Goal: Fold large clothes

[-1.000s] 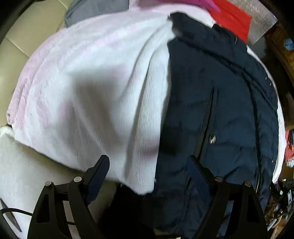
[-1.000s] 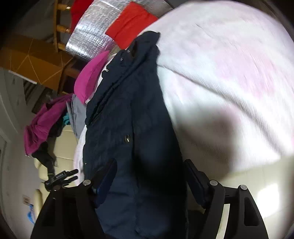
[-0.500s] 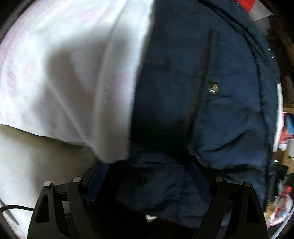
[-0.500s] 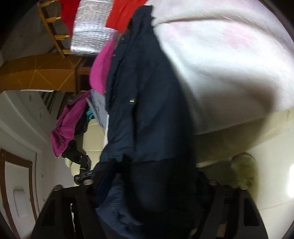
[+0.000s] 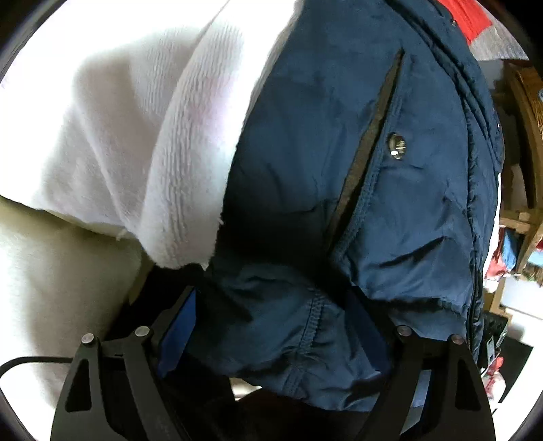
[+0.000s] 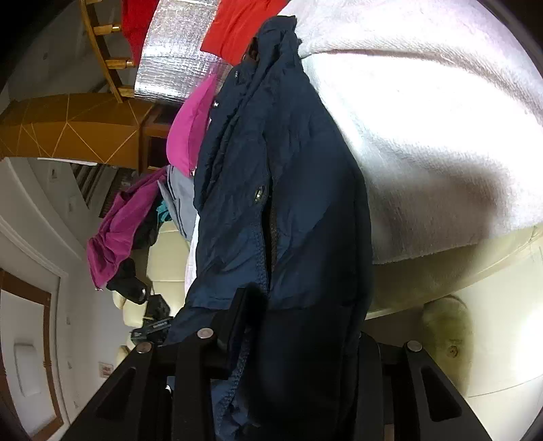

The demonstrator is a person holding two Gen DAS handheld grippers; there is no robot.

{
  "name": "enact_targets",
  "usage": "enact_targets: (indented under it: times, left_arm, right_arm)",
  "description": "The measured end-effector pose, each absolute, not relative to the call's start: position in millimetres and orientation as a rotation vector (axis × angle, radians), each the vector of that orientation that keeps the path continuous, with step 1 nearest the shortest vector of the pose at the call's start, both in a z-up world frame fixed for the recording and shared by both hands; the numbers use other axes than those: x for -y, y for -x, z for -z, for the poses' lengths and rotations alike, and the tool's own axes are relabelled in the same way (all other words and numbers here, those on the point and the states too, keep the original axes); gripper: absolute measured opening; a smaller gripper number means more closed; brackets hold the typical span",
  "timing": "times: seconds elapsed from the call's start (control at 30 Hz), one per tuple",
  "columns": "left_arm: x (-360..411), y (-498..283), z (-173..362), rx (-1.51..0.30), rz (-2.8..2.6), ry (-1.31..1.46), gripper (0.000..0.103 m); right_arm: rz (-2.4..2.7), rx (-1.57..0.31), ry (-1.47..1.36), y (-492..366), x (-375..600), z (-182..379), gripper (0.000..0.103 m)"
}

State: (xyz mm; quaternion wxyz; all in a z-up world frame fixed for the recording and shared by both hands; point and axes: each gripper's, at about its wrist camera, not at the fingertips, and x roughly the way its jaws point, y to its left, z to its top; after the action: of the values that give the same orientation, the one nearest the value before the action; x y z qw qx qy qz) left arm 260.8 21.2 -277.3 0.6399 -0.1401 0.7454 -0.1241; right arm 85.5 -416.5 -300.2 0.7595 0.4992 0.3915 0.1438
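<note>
1. Navy jacket (image 5: 305, 142) first: we see it draped over a white fleecy blanket (image 5: 142, 135) on a cream sofa (image 6: 475, 305), running away from both cameras toward a pile of other clothes.
2. In the left wrist view, our left claw (image 5: 271, 325) stands wide, and the jacket's bottom hem bulges down between its two blue-padded fingers (image 5: 176, 339). We can't see either pad pressing the cloth; the fabric simply sits in the gap.
3. A metal snap (image 5: 395, 147) shows beside a dark pocket slit on the jacket front, ahead of the left claw and a little to its right in the picture.
4. Over to the right wrist view: our right claw (image 6: 302, 322) is closing, and a thick fold of the jacket's lower edge is right between its fingers, hiding the far one. The near finger (image 6: 237, 315) touches the cloth, so we read this as a grip on the hem.
5. From this side the jacket rises up the frame from the claw, with the snap (image 6: 259, 195) just above the gripped part and the collar end far off at the top.
6. The blanket lies to the right of the jacket here, its edge overhanging the sofa seat.
7. Left of the jacket we catch a pink garment (image 6: 190, 135), a magenta one (image 6: 122, 220), something red (image 6: 237, 27) and a silver quilted sheet (image 6: 176, 51).
</note>
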Motion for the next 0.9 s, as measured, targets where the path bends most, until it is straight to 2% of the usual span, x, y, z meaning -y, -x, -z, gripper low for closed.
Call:
enact_targets:
  times: [0.2,0.23,0.27,0.3,0.37,0.47,0.6,0.9]
  left_arm:
    - [-41,-253,285,-1.681,0.325,0.431,0.086]
    - [-43,-251,285,-1.67,0.338,0.451,0.077]
    - [-44,-249,286,-1.664,0.349,0.47,0.062]
    - [-44,-248,285,-1.66,0.354,0.487,0.057]
    - [-44,-245,280,-1.633,0.365,0.506,0.039]
    - [-41,-241,263,-1.579,0.393,0.519,0.025]
    - [-49,-251,230,-1.495,0.442,0.557,0.02]
    - [-51,-298,154,-1.336,0.554,0.561,0.02]
  right_arm:
    - [-0.311,-0.846,-1.077,-84,420,300,0.04]
    - [-0.31,-0.836,-1.067,-83,420,298,0.04]
    - [-0.305,-0.825,-1.049,-82,418,295,0.035]
    - [-0.304,-0.818,-1.035,-81,417,292,0.029]
    - [-0.298,-0.793,-0.993,-78,415,281,0.025]
    - [-0.294,-0.733,-0.944,-75,416,258,0.02]
    - [-0.304,-0.656,-0.898,-78,419,224,0.018]
    - [-0.296,-0.539,-0.763,-116,418,150,0.016]
